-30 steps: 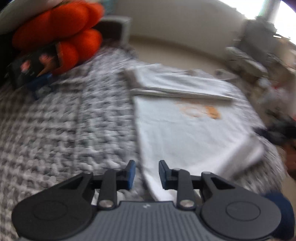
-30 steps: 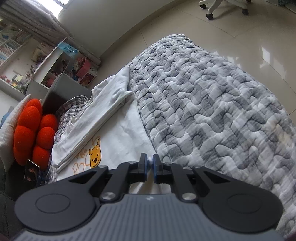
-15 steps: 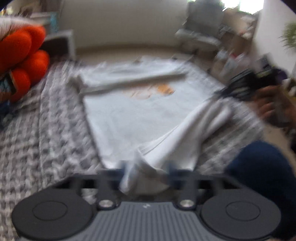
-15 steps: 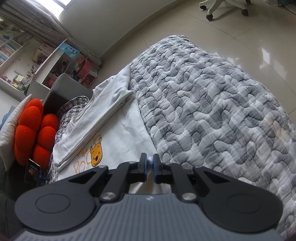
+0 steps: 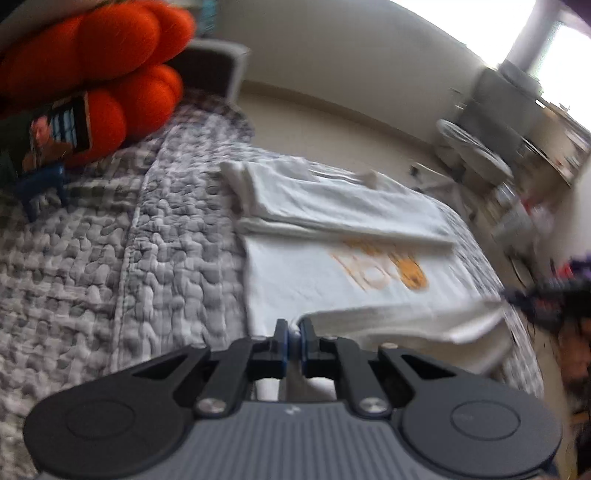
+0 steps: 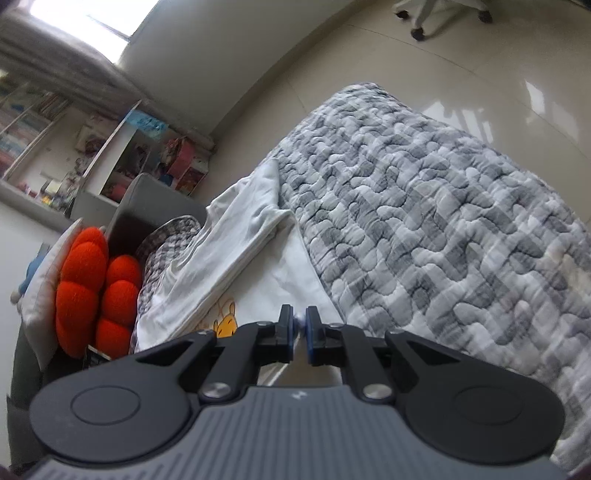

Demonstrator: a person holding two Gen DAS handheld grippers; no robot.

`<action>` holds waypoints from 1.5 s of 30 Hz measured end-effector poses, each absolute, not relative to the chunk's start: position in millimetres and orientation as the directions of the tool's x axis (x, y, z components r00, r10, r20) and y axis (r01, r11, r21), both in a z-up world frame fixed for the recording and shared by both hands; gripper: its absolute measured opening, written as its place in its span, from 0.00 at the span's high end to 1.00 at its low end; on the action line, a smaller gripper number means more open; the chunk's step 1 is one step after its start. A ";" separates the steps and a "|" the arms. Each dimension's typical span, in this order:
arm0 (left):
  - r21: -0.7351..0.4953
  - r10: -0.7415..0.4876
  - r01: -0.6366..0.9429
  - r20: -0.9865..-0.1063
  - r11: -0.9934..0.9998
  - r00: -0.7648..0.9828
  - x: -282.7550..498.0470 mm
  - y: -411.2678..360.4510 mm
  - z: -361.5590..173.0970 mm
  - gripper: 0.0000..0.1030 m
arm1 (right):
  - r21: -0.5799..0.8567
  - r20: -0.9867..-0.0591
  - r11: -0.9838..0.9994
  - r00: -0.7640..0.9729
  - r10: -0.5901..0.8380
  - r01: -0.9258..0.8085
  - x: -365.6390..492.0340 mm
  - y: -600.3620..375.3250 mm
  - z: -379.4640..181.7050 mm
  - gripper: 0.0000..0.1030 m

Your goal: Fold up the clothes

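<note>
Shirt (image 5: 332, 295), white, lay spread on a quilt (image 5: 110, 258) of grey and white blotches that covered a bed. Its far part was already folded over in a long band, and an orange cartoon bear (image 6: 226, 326) with orange lettering showed on the chest; the letters were too blurred and too covered to read.

The left gripper (image 5: 291, 334) had its jaws pinched together on the shirt's near edge, with a fold of white cloth rising from between the blue pads and running off to the right. The right gripper (image 6: 300, 323) was likewise closed on a bit of the white cloth at the shirt's near right side, only a sliver of fabric showing between its pads.

At the far left of the bed sat an orange cushion (image 5: 110, 66) made of round lobes, with a printed box (image 5: 51, 133) leaning against it; its print could not be made out. Beyond the bed lay a pale glossy tile floor (image 6: 480, 74), a plain wall, shelves (image 6: 74, 147) crowded with books and coloured boxes, and the wheeled foot of a chair (image 6: 443, 14). A bright window (image 5: 554, 44) lit the far right corner.
</note>
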State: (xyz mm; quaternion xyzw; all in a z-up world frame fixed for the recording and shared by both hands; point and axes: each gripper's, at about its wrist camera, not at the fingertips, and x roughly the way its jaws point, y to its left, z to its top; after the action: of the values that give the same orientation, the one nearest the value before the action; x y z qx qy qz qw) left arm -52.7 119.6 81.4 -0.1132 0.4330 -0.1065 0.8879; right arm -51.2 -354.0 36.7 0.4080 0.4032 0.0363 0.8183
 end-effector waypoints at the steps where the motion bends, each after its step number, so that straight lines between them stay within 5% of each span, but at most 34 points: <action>1: -0.287 -0.270 0.070 -0.754 0.955 0.599 -44.2 119.4 75.0 0.94 | 0.706 -0.631 0.647 0.670 0.391 0.287 -49.5 -356.6 33.8 0.90; 7: -0.331 -0.245 -0.039 -0.769 0.943 0.591 -24.9 128.2 50.3 0.91 | 0.764 -0.596 0.558 0.683 0.422 0.322 -54.2 -377.5 25.0 0.84; 9: -0.359 -0.251 -0.061 -0.754 0.931 0.607 -27.6 137.8 52.6 0.75 | 0.760 -0.591 0.574 0.691 0.416 0.305 -58.1 -383.5 27.6 0.84; 12: -0.365 -0.252 -0.050 -0.728 0.930 0.638 -37.4 146.4 61.6 0.75 | 0.696 -0.595 0.686 0.707 0.382 0.215 -64.7 -387.7 38.4 0.84; 15: -0.365 -0.275 -0.002 -0.705 0.931 0.654 -49.1 148.8 68.8 0.64 | 0.561 -0.604 0.825 0.713 0.357 0.063 -68.1 -375.2 50.4 0.78; 18: -0.314 -0.305 0.102 -0.708 0.944 0.637 -57.9 133.5 64.3 0.52 | 0.367 -0.622 0.921 0.701 0.350 -0.135 -70.0 -347.4 58.2 0.61; 25: -0.179 -0.251 0.176 -0.735 0.968 0.630 -54.5 107.4 42.4 0.53 | -0.126 -0.694 0.874 0.671 0.260 -0.469 -65.7 -273.6 36.2 0.60; 28: -0.152 -0.242 0.195 -0.739 0.969 0.629 -53.5 103.5 39.4 0.66 | -0.211 -0.711 0.830 0.664 0.232 -0.516 -60.5 -257.7 23.6 0.60; 30: -0.137 -0.227 0.188 -0.737 0.973 0.637 -54.9 103.5 40.3 0.84 | -0.201 -0.711 0.835 0.663 0.236 -0.512 -56.3 -257.8 20.6 0.70; 31: -0.134 -0.221 0.183 -0.735 0.974 0.641 -55.5 104.2 40.9 0.86 | -0.182 -0.705 0.847 0.667 0.242 -0.499 -56.5 -259.9 22.9 0.98; 37: -0.227 -0.290 0.182 -0.696 0.957 0.657 -57.4 116.0 46.1 0.87 | -0.006 -0.602 0.929 0.744 0.291 -0.369 -68.1 -282.2 44.7 0.97; 41: -0.275 -0.314 0.164 -0.697 0.947 0.645 -51.6 119.7 41.9 0.64 | 0.139 -0.605 0.956 0.742 0.289 -0.259 -54.9 -297.1 38.2 0.97; 45: -0.228 -0.280 0.167 -0.695 0.959 0.662 -49.4 114.5 42.1 0.72 | 0.263 -0.633 0.949 0.712 0.304 -0.172 -46.5 -305.2 25.0 0.97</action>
State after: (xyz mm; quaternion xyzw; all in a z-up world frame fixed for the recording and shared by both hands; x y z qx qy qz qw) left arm -49.4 114.5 42.1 -0.0721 0.3922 -0.1231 0.9088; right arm -46.5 -305.2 25.0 0.0926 0.3567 0.1294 0.9206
